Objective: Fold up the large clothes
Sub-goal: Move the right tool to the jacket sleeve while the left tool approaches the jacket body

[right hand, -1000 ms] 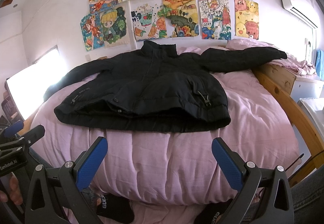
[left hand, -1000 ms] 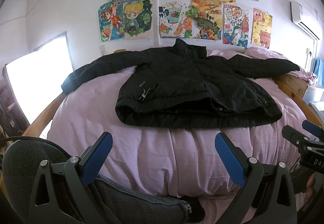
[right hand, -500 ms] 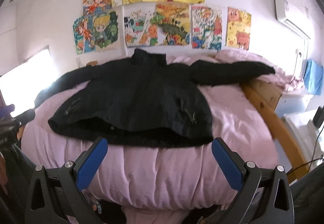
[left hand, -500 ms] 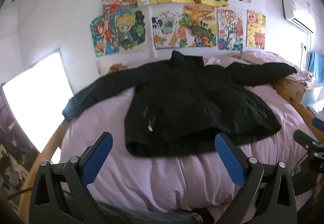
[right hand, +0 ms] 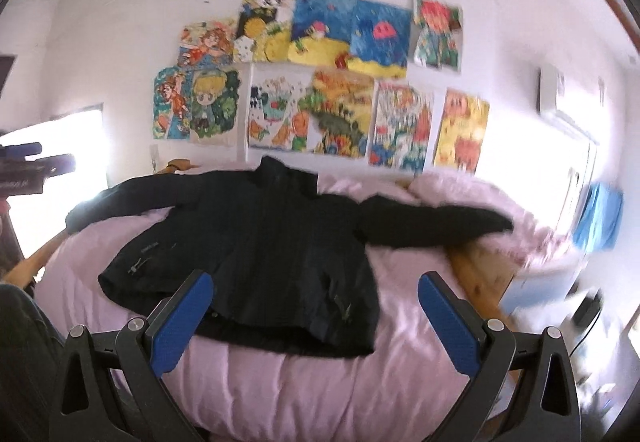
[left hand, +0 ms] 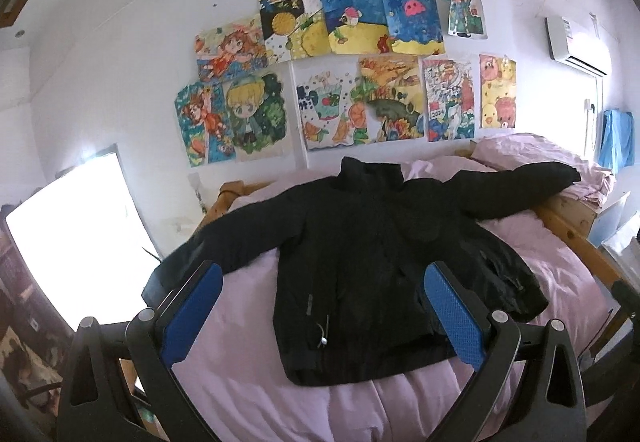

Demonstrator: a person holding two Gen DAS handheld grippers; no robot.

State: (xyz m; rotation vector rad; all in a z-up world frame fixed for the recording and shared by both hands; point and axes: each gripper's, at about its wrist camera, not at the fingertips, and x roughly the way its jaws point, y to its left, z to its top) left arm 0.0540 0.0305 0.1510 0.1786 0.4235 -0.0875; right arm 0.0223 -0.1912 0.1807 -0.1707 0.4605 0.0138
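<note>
A white wall (left hand: 120, 54) fills the upper half of both views, covered at upper center by a cluster of colourful drawings (left hand: 344, 62). Below it, a bed with a pink duvet (left hand: 248, 382) spans the lower half. A black jacket (left hand: 372, 274) lies flat on the duvet at center frame, collar toward the wall, both sleeves spread outward; in the right wrist view, which is blurred, it sits center-left (right hand: 256, 254). An air conditioner (left hand: 578, 44) hangs at upper right. The left gripper (left hand: 324, 314) sits at bottom center with its blue pads spread wide and nothing between them. The right gripper (right hand: 316, 318) is likewise wide apart and holds nothing.
</note>
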